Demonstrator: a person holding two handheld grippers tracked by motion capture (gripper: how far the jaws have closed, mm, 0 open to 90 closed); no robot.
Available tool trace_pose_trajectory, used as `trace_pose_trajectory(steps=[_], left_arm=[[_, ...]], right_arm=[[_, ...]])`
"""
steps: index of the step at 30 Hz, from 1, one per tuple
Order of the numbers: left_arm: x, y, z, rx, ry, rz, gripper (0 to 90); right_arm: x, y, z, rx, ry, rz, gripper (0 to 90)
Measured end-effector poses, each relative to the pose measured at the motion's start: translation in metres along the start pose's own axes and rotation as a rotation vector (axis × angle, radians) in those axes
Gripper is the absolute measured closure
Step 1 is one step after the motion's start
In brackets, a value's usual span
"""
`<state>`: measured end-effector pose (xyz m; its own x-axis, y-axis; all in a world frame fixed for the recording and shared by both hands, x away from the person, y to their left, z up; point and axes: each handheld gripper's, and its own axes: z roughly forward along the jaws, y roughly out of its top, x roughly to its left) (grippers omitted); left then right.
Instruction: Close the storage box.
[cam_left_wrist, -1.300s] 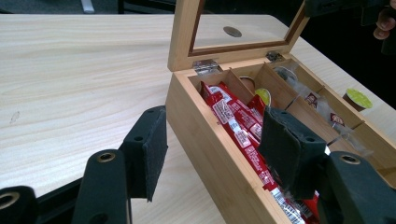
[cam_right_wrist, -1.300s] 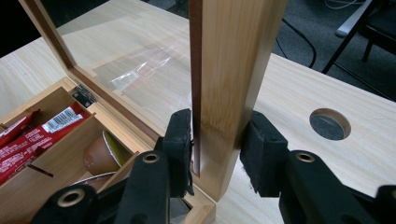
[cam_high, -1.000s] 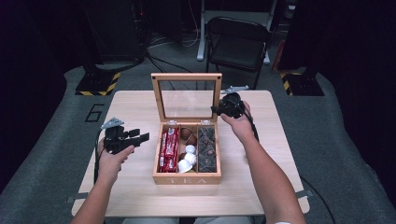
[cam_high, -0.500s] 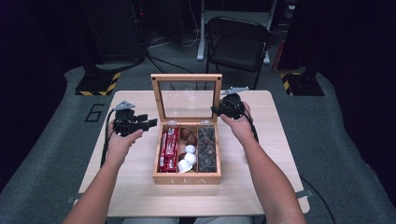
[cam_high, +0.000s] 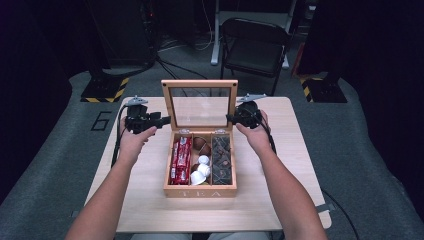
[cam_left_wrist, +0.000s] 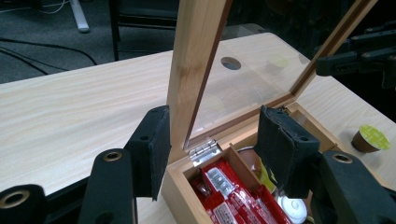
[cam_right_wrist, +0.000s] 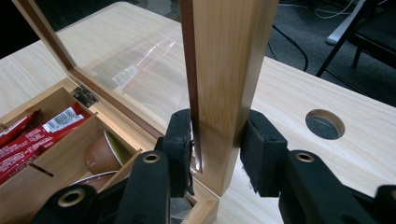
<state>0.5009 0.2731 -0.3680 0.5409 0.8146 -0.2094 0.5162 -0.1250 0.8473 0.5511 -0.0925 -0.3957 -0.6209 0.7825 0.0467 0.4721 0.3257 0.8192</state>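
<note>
A wooden tea box (cam_high: 200, 191) stands mid-table with its glass lid (cam_high: 200, 83) raised upright. Inside lie red packets (cam_high: 180, 160), white and brown capsules (cam_high: 201, 169) and dark packets (cam_high: 221, 160). My right gripper (cam_high: 232, 119) is shut on the lid's right frame post (cam_right_wrist: 224, 93), its pads pressing on both faces of it (cam_right_wrist: 218, 140). My left gripper (cam_high: 165, 120) is open at the lid's left edge. In the left gripper view the left frame post (cam_left_wrist: 196, 70) stands between the jaws (cam_left_wrist: 217, 135), close to one pad, with a wide gap to the other.
A brown capsule with a green top (cam_left_wrist: 370, 138) sits on the table beside the box. A round cable hole (cam_right_wrist: 324, 123) lies in the tabletop behind the lid. A folding chair (cam_high: 255, 45) stands beyond the table's (cam_high: 300, 200) far edge.
My left hand has moved up and to the right, from the table's left side to the lid's left edge. The right gripper has kept still on the lid.
</note>
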Motion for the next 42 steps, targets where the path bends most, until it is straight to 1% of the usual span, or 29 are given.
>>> trace_pose_trajectory(steps=[5, 6, 8, 9, 12, 14, 16, 18, 19, 20, 23, 24, 25, 27, 28, 29, 31, 32, 34, 37, 42], left_arm=[[0.002, 0.011, 0.003, -0.019, 0.004, -0.009, 44.9], [0.002, 0.012, 0.004, -0.020, 0.003, -0.012, 44.9], [0.003, 0.016, 0.006, -0.030, -0.007, -0.014, 44.9], [0.003, 0.016, 0.008, -0.036, -0.013, -0.021, 44.9], [0.004, 0.019, 0.012, -0.028, -0.007, -0.008, 45.6], [0.004, 0.022, 0.013, -0.032, -0.003, -0.004, 46.9], [0.004, 0.025, 0.013, -0.041, -0.008, 0.004, 47.6], [0.003, 0.028, 0.013, -0.056, -0.012, 0.022, 49.9], [0.003, 0.029, 0.012, -0.062, -0.006, 0.037, 51.5], [0.003, 0.031, 0.012, -0.058, -0.004, 0.046, 53.5], [0.002, 0.035, 0.014, -0.059, -0.013, 0.060, 54.4], [0.002, 0.037, 0.014, -0.053, -0.009, 0.073, 54.9], [0.002, 0.038, 0.014, -0.058, -0.009, 0.084, 55.3], [0.003, 0.039, 0.014, -0.066, -0.011, 0.085, 57.9], [0.004, 0.040, 0.015, -0.060, -0.020, 0.084, 58.3], [0.004, 0.041, 0.015, -0.054, -0.021, 0.094, 58.4], [0.003, 0.043, 0.016, -0.051, -0.016, 0.106, 58.1], [0.001, 0.044, 0.016, -0.049, -0.014, 0.121, 57.3], [0.000, 0.045, 0.017, -0.050, -0.013, 0.136, 56.1], [0.000, 0.045, 0.019, -0.052, -0.013, 0.139, 54.5], [0.001, 0.045, 0.019, -0.050, -0.021, 0.141, 55.3]], right_arm=[[0.001, -0.001, 0.000, -0.001, 0.000, 0.009, 64.5], [0.001, -0.001, 0.000, 0.000, -0.001, 0.009, 64.5], [0.001, -0.001, 0.000, -0.004, -0.002, -0.006, 64.5], [0.001, -0.001, 0.000, -0.003, -0.003, -0.007, 64.5], [0.002, -0.001, -0.001, -0.004, -0.004, -0.004, 64.4], [0.002, -0.001, -0.001, -0.002, -0.006, -0.011, 64.4], [0.002, -0.001, -0.001, -0.002, -0.006, -0.012, 64.3], [0.003, -0.001, -0.001, -0.003, -0.009, -0.008, 64.3], [0.003, -0.001, -0.001, -0.003, -0.010, -0.009, 64.3], [0.003, -0.001, -0.002, -0.004, -0.010, -0.010, 64.3], [0.003, -0.002, -0.002, -0.004, -0.011, -0.008, 64.2], [0.003, -0.002, -0.002, -0.004, -0.012, -0.005, 64.2], [0.004, -0.002, -0.002, -0.005, -0.013, -0.003, 64.2], [0.003, -0.002, -0.002, -0.009, -0.012, -0.012, 64.2], [0.003, -0.002, -0.002, -0.011, -0.010, -0.015, 64.2], [0.003, -0.003, -0.002, -0.013, -0.010, -0.013, 64.2], [0.003, -0.003, -0.002, -0.015, -0.012, -0.007, 64.2], [0.003, -0.003, -0.002, -0.015, -0.012, -0.008, 64.2], [0.003, -0.003, -0.002, -0.014, -0.011, -0.009, 64.2], [0.003, -0.003, -0.002, -0.012, -0.013, -0.011, 64.2], [0.003, -0.002, -0.002, -0.013, -0.013, -0.007, 64.3]])
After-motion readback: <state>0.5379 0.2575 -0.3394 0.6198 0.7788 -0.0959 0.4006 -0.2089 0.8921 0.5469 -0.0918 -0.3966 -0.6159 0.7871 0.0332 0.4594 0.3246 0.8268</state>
